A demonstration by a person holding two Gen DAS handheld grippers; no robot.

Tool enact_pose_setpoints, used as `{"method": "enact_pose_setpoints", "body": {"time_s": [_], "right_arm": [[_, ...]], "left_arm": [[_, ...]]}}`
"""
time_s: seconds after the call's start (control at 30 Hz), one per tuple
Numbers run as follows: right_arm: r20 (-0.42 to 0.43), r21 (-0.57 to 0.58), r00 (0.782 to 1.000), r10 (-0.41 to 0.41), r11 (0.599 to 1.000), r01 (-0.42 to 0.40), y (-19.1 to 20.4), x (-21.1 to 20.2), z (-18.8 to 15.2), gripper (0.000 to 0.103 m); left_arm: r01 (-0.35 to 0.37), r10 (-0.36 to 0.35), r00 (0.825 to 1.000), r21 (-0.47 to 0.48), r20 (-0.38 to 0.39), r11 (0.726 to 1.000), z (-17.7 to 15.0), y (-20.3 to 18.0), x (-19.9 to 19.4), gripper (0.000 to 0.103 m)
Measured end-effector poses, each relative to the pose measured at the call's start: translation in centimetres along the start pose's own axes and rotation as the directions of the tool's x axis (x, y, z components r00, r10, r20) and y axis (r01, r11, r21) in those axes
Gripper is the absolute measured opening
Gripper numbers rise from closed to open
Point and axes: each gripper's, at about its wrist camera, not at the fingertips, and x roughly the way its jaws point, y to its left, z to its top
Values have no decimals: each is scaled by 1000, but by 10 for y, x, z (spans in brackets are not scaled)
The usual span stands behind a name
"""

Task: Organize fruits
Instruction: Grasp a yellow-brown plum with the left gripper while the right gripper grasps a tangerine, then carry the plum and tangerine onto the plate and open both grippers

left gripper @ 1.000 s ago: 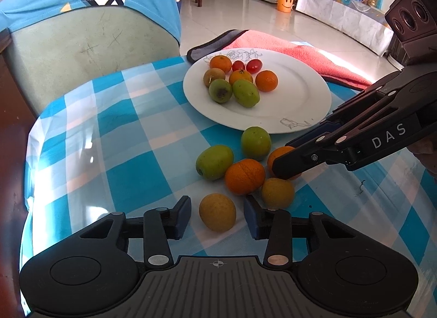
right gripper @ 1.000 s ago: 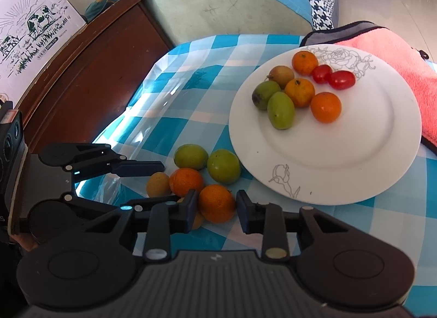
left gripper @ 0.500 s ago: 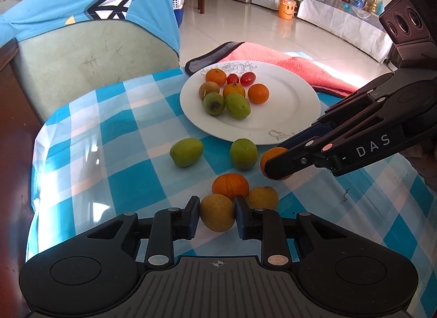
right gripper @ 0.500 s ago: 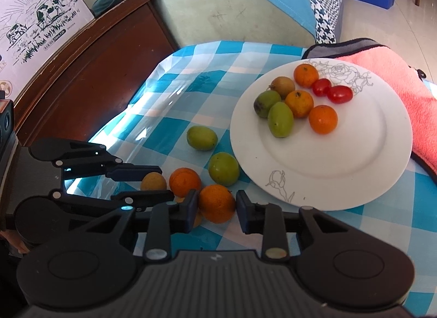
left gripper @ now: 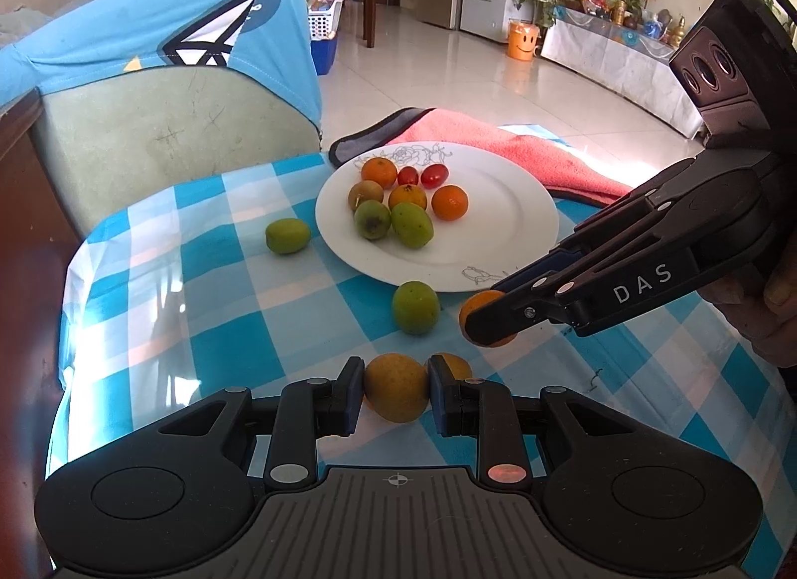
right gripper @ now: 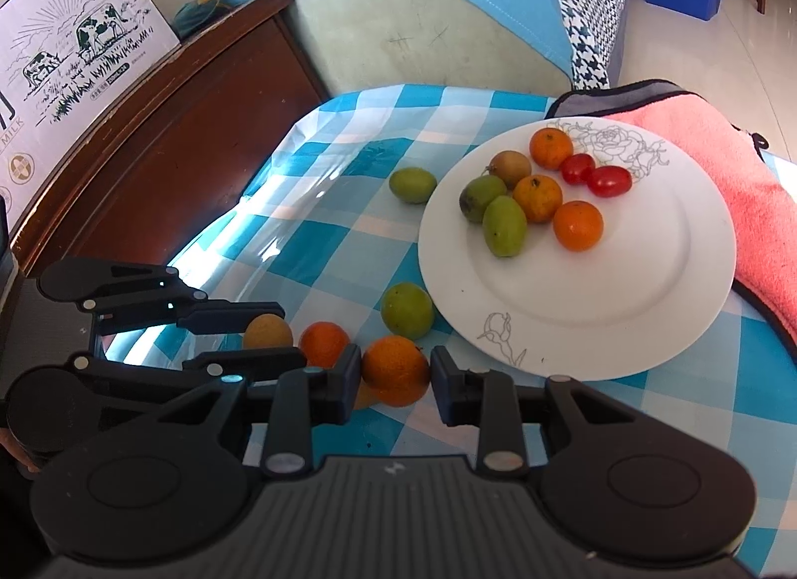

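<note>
The left gripper (left gripper: 390,395) has its jaws closed narrowly on a yellow-brown fruit (left gripper: 396,394), both pads touching its sides, over the blue checked desk (left gripper: 224,320). Just behind its right finger another yellowish fruit (left gripper: 456,364) is mostly hidden. Further right, the right gripper (right gripper: 393,377) has its jaws drawn in around an orange (right gripper: 396,370); the left pad touches it, while a thin gap seems to remain at the right pad, so a firm hold cannot be told. A green fruit (right gripper: 407,310) lies just beside the white plate (right gripper: 647,310), which carries seven small fruits.
</note>
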Motion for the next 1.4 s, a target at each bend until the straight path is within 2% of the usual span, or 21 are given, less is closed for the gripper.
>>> {"method": "enact_pose_setpoints", "body": {"time_s": [0.3, 0.57, 0.7, 1.07, 1.4], "right_arm": [[52, 19, 999, -7, 1000, 6, -7, -19, 7, 31], [138, 84, 989, -43, 996, 32, -30, -47, 25, 31], [164, 109, 984, -65, 993, 47, -42, -57, 31, 31], [180, 169, 976, -123, 981, 92, -73, -70, 31, 31], [131, 171, 980, -147, 977, 124, -90, -52, 38, 31]], "left_arm": [[5, -4, 999, -25, 48, 1000, 6, -7, -8, 25], [11, -3, 994, -68, 112, 998, 27, -9, -9, 25], [10, 0, 993, -77, 121, 997, 37, -14, -4, 25], [-7, 21, 993, -122, 120, 993, 57, -26, 21, 25], [-7, 25, 994, -177, 103, 984, 65, -36, 50, 25]]}}
